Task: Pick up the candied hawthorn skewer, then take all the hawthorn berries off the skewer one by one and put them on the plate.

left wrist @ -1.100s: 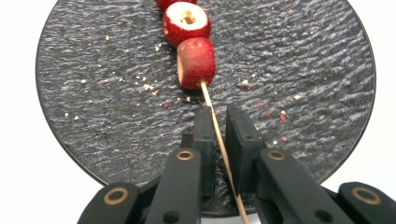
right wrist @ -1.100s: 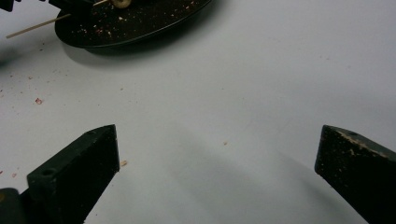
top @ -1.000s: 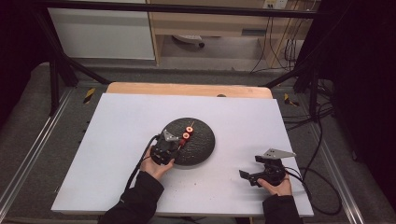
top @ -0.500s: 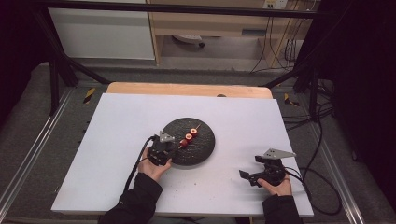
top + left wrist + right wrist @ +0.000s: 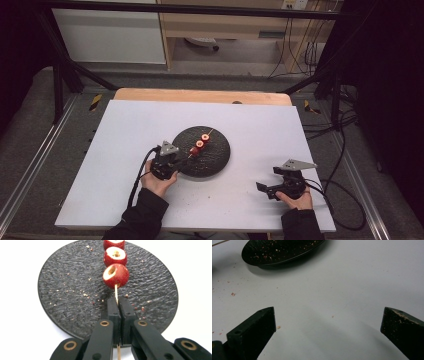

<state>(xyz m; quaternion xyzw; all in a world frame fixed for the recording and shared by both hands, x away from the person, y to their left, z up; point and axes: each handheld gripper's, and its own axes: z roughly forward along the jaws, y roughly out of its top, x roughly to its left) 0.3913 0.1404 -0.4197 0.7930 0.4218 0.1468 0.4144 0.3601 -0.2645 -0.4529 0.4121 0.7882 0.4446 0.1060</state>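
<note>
L tool [image 5: 176,159] grips skewer [image 5: 199,144] on black plate [image 5: 215,159].

The top of the third red fruit [image 5: 114,243] runs off the upper edge of the left gripper view, and the skewer [image 5: 116,291] vanishes between the closed jaws, its lower end cut at the bottom. In the right gripper view the black plate [image 5: 282,251] is cropped at the top, and both jaw bases run out of frame. From the high view the crumbs on the plate are too small to make out, and both forearms [image 5: 142,217] leave the bottom edge.
</note>
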